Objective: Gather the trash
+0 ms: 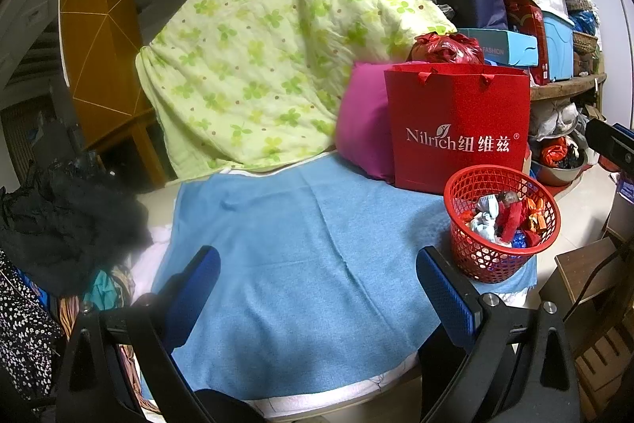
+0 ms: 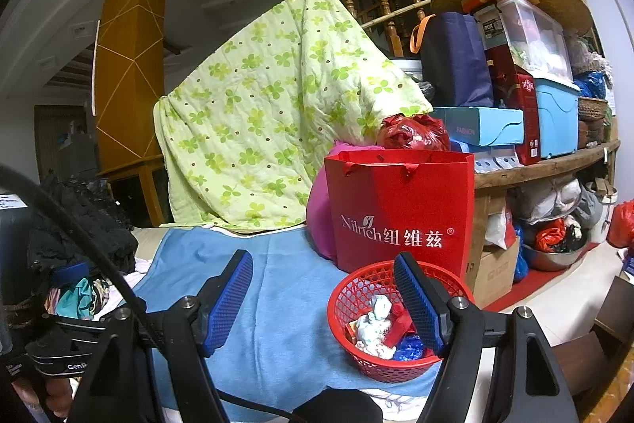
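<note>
In the left wrist view, the left gripper (image 1: pixel 319 284) has its blue-padded fingers (image 1: pixel 190 288) spread wide with nothing between them, over a blue cloth (image 1: pixel 285 236) that covers the work surface. The landmark is the red mesh basket (image 1: pixel 501 222), which stands on the right corner of that cloth, just beside the right-hand finger. The basket holds the trash (image 1: pixel 505 221): crumpled wrappers in pale blue, red, orange and dark blue. Directly behind the basket stands a red paper bag (image 1: pixel 459 125) with white lettering; a magenta cushion (image 1: pixel 362 121) leans left of that bag, and a green clover-print quilt (image 1: pixel 277 58) is draped farther back and left of the basket. A dark heap of clothing (image 1: pixel 67 221) lies well apart from the basket, at the left edge. In the right wrist view, the right gripper (image 2: pixel 323 298) is also spread, with no object pinched. Its right-hand finger (image 2: pixel 418 304) overlaps the basket (image 2: pixel 356 296) in the picture; contact cannot be determined. The trash (image 2: pixel 376 328) lies inside the basket, right of the gap between the fingers. The red paper bag (image 2: pixel 400 209) stands just behind the basket, the blue cloth (image 2: pixel 277 312) extends left of it, and cluttered wooden shelves (image 2: pixel 547 165) rise to its right rear.
</note>
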Action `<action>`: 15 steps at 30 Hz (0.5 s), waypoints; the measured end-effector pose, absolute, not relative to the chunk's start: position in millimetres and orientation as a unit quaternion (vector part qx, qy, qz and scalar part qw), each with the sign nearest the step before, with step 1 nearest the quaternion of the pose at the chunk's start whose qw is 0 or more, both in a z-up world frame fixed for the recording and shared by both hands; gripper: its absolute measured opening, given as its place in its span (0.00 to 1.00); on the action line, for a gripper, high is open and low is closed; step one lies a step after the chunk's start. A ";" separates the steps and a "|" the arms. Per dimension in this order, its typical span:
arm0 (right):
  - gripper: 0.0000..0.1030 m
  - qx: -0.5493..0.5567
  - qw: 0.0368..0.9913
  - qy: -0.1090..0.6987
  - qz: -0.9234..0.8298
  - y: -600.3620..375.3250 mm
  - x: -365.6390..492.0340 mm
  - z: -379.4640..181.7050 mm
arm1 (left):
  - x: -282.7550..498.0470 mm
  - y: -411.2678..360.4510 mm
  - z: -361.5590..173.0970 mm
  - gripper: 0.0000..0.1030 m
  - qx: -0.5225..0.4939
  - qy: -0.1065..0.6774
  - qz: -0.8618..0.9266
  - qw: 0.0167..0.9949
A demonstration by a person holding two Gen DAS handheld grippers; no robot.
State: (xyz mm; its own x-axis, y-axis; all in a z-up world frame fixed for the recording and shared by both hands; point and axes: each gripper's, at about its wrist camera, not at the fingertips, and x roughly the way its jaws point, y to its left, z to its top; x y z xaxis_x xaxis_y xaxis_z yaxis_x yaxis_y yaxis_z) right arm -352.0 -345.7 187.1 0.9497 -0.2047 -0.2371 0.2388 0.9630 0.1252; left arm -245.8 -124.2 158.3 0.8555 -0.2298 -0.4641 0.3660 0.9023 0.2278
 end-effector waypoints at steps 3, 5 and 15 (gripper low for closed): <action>0.75 0.075 0.984 0.111 -0.114 -345.8 -352.5 187.9 | -245.5 -123.2 158.1 0.96 0.156 0.219 -0.158 0.950; 0.75 0.076 0.984 0.111 -0.113 -346.3 -352.6 187.5 | -245.7 -123.5 158.3 0.96 0.156 0.218 -0.157 0.951; 0.75 0.076 0.984 0.111 -0.113 -346.6 -353.0 187.2 | -246.0 -123.9 158.7 0.96 0.156 0.218 -0.158 0.950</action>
